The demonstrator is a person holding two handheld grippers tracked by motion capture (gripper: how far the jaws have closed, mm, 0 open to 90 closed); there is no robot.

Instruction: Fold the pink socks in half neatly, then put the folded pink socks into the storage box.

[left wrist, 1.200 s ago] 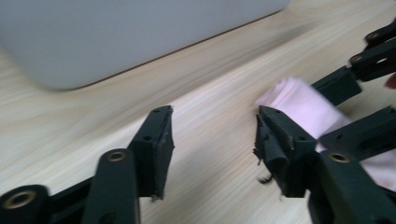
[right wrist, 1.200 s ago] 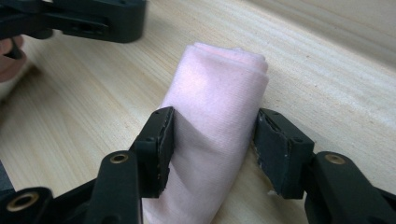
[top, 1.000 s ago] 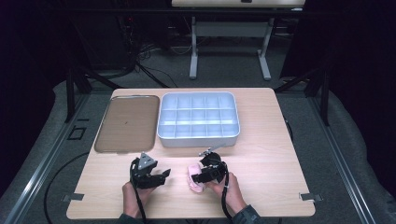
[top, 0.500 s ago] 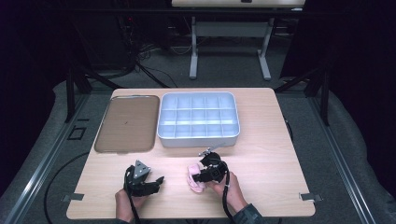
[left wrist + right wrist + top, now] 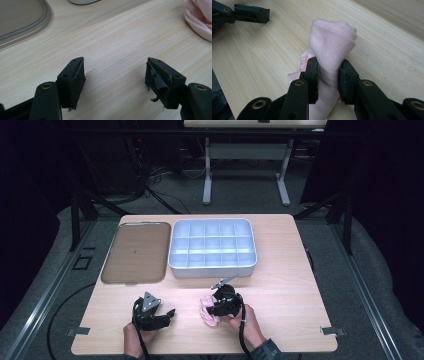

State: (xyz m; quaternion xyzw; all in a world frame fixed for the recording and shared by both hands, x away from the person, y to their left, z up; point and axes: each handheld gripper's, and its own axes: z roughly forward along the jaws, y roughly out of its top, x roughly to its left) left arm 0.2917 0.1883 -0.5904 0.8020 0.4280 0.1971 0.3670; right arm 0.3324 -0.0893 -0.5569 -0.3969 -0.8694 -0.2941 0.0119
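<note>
Right claw (image 5: pixel 328 77) is seen clamped on a pink cloth (image 5: pixel 332 47), its jaws having just been closing, with the fabric pinched between the two black pads so that a bunched fold stands up above them in the right gripper view. From the high view the pink cloth (image 5: pixel 209 311) is found on the near part of the wooden worktop (image 5: pixel 290 290), just in front of the compartment tray, with the right claw (image 5: pixel 216 309) pressed into its right side and the person's right hand (image 5: pixel 245 320) behind it. The left claw (image 5: pixel 167 315) is held low over the worktop to the left of the cloth, apart from it; in the left gripper view its jaws are spread with nothing but bare wood between them (a torn scrap of pad lining hangs from the right-hand one), and the cloth (image 5: pixel 200 17) is caught at the upper right corner. A white compartment tray (image 5: pixel 213 268) is set on the middle of the worktop, and a brown flat tray (image 5: pixel 134 252) lies just beside it on its left.
</note>
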